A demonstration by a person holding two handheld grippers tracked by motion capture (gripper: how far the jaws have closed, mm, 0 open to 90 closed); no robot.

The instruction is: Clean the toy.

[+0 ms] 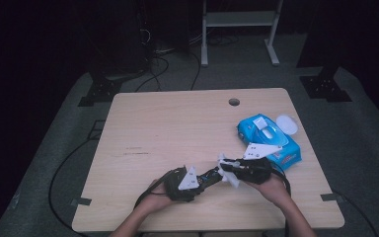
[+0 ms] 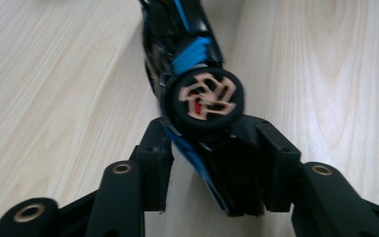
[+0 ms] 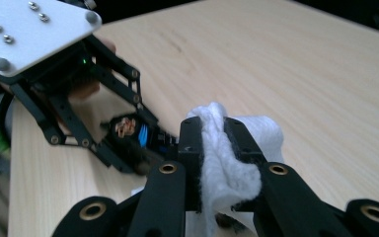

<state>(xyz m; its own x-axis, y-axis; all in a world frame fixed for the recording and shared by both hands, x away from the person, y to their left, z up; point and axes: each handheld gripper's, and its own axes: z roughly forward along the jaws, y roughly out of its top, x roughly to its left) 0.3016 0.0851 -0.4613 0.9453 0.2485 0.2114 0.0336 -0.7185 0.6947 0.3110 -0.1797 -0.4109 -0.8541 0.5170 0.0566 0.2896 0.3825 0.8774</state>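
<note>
Pale wood-grain tabletop (image 1: 177, 128). Blue wet-wipes pack (image 1: 271, 140), white lid. White wipe (image 3: 227, 158) in black right claw (image 3: 217, 148). Black-and-blue object (image 2: 197, 89), copper-patterned round end, in black left claw (image 2: 212, 163).

We see a table (image 1: 177, 128) of pale wood, smooth, with fine grain lines. The wipe (image 3: 227, 163) pinched in the right gripper (image 3: 219, 143) looks like soft white cloth, fuzzy and crumpled. The gripper arms look like matt black plastic with small shiny brass rings. The left gripper (image 2: 212, 148) holds a black and blue toy (image 2: 205, 94) that looks like glossy plastic. The blue pack (image 1: 269, 140) has a shiny plastic wrap and a white lid.
</note>
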